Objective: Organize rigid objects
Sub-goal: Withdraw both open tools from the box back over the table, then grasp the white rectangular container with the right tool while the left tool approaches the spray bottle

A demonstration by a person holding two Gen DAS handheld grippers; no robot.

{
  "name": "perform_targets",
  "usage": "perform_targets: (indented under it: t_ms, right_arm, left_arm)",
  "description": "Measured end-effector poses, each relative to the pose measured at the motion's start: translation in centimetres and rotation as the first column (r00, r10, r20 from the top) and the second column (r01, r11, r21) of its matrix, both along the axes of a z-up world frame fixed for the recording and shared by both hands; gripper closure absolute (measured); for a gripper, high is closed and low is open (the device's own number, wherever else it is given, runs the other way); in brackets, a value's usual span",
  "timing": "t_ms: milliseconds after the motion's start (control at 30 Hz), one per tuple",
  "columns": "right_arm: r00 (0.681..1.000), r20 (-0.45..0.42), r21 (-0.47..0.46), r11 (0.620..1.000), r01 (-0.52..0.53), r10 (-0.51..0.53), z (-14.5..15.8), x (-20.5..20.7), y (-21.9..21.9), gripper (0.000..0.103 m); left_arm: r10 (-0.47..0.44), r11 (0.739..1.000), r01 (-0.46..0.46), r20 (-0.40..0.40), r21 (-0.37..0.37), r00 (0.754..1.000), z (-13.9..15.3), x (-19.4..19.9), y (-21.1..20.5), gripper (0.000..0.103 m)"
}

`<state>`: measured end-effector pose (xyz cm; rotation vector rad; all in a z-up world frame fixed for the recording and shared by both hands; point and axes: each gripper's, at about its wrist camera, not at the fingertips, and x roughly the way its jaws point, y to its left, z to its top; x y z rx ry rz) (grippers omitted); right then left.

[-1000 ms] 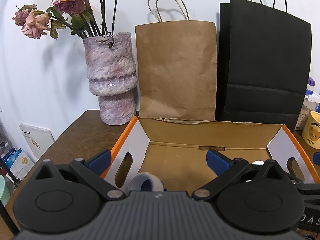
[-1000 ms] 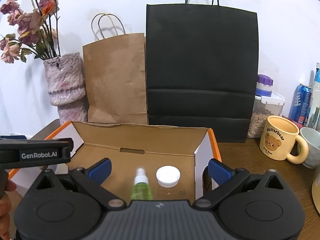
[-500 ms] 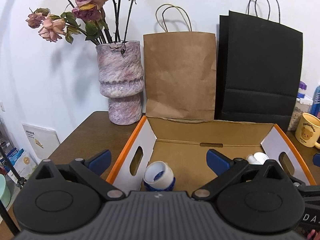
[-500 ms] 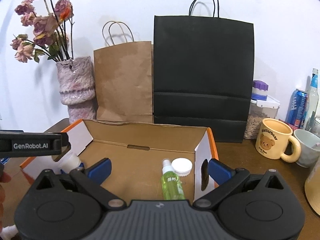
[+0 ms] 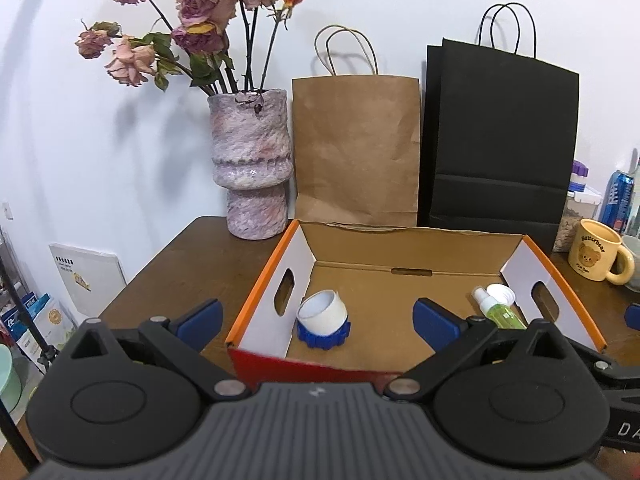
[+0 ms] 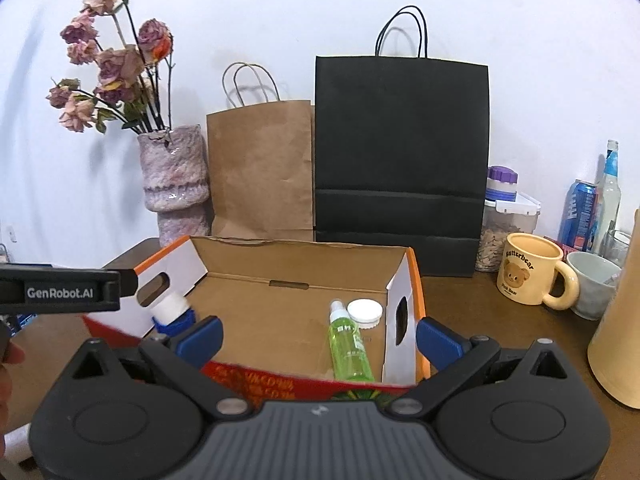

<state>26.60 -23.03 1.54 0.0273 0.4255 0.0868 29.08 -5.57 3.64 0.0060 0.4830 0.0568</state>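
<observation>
White wall backs your dark wooden surface (image 5: 168,264), where a black paper bag (image 6: 400,152) and a brown paper bag (image 5: 356,152) lean beside a mottled vase (image 5: 252,168) of dried roses. Before you sits the open cardboard box (image 5: 400,252), orange-edged. Inside it, a white cup on a blue toothed base (image 5: 323,320) lies tilted in the left near corner; a green spray bottle (image 6: 350,348) lies flat near the right wall, a white lid (image 6: 365,312) just beyond it. Your left gripper (image 5: 318,316) and right gripper (image 6: 320,338) both hover with fingers spread wide, holding nothing. Reach in carelessly and you could clip the box's near wall or nudge the tilted cup so it rolls. On your right, the bear mug (image 6: 532,270) stands near enough to be knocked.
</observation>
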Motion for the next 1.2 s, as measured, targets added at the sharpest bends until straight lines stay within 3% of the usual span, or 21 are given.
perform_targets:
  t_ms: [633,1200]
  right_arm:
    - [0.999,0.025,0.012,1.0,-0.028,0.027,0.3,-8.1,0.7,0.0]
    - [0.997,-0.019,0.009,0.997,-0.079,0.079,-1.8,-12.4,2.7,0.0]
  left_arm:
    - [-0.017,1.0,0.018,0.011,-0.01,1.0,0.4,-8.1,2.7,0.0]
    - [0.007,1.0,-0.007,-0.007,0.012,1.0,-1.1,-13.1,6.2,0.0]
